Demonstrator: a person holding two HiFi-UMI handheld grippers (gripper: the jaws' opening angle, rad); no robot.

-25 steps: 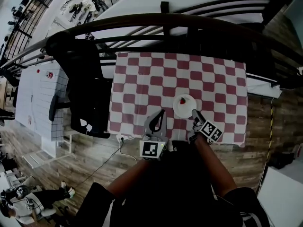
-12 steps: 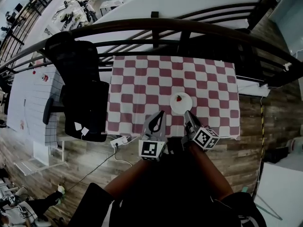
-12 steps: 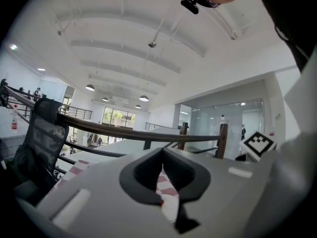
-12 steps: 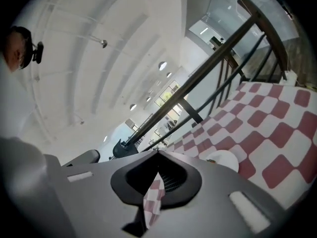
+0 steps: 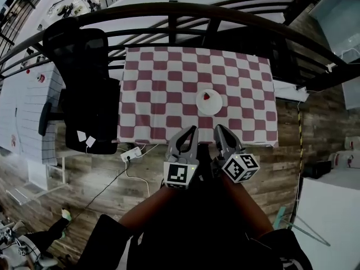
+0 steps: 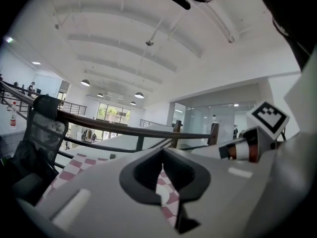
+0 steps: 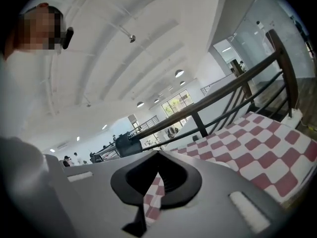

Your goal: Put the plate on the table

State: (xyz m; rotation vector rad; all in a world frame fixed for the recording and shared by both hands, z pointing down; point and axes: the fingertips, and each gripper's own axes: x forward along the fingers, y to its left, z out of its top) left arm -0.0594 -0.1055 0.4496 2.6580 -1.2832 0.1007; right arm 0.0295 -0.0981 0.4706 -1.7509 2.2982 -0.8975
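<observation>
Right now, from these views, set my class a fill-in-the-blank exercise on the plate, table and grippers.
The white plate rests on the checked ___. A small ___ item lies on the plate. The left gripper and right gripper hold ___. In the head view, the black chair stands at its ___ side.
Missing words: table; red; nothing; left.

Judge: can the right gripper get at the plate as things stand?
Probably yes: the plate lies on the table just ahead of the right gripper, nothing between; its shut jaws must open first.
</observation>
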